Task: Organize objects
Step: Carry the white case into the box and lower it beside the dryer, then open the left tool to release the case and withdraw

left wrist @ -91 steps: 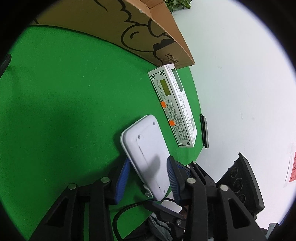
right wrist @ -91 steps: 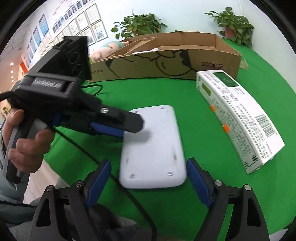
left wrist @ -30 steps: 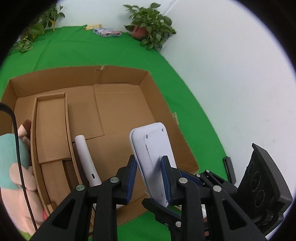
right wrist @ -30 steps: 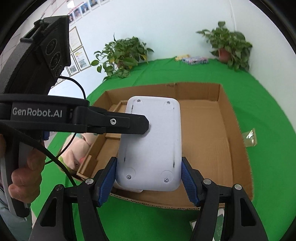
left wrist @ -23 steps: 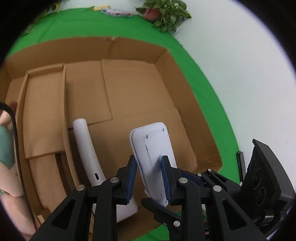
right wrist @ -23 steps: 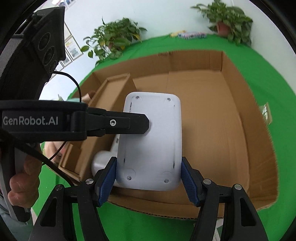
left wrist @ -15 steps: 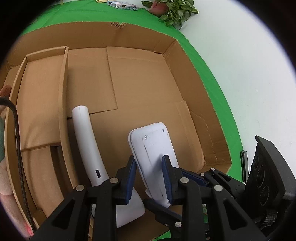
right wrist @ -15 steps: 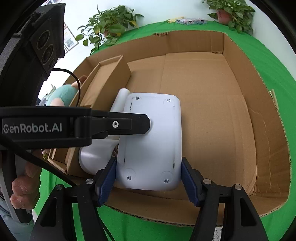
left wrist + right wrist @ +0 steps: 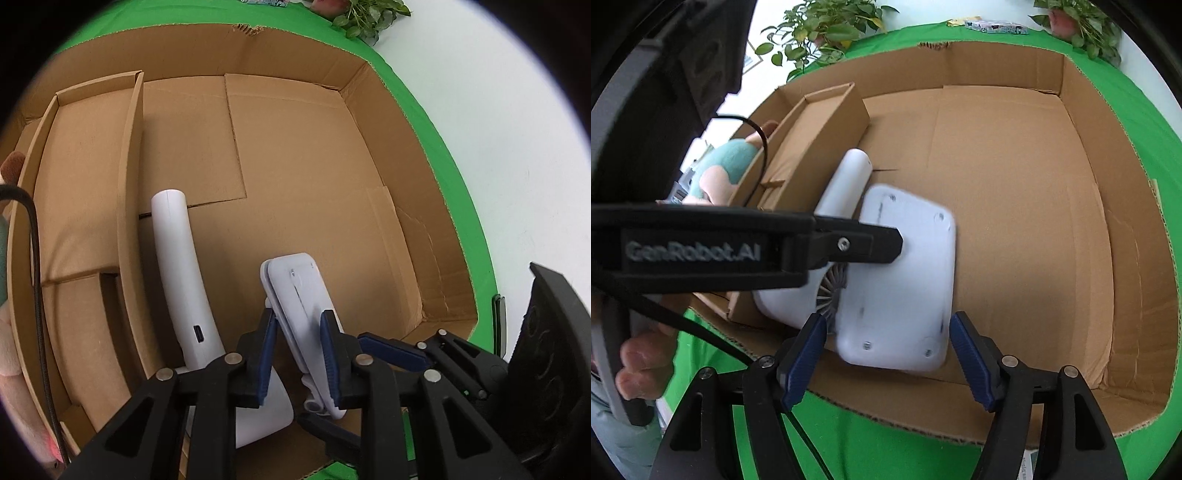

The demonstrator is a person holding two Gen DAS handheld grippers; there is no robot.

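Observation:
A flat white device (image 9: 301, 310) (image 9: 901, 284) hangs tilted inside the big cardboard box (image 9: 295, 155) (image 9: 1015, 206), just above its floor. My left gripper (image 9: 297, 349) is shut on its edge; its black fingers (image 9: 864, 242) reach in from the left in the right wrist view. My right gripper (image 9: 886, 354) is open; its blue pads stand apart from the device's sides near the box's front wall. A white curved handheld fan (image 9: 181, 273) (image 9: 831, 236) lies on the box floor, left of the device.
A cardboard inner tray (image 9: 85, 177) (image 9: 812, 140) fills the box's left side. A plush toy (image 9: 727, 170) lies outside the box on the left. Green cloth (image 9: 868, 435) covers the table. Potted plants (image 9: 827, 33) stand at the back. A dark phone (image 9: 498, 325) lies at the table's right edge.
Both grippers carried the white device from the table over and down into the box. In the last half second my right gripper opened and let go, and the device tilted.

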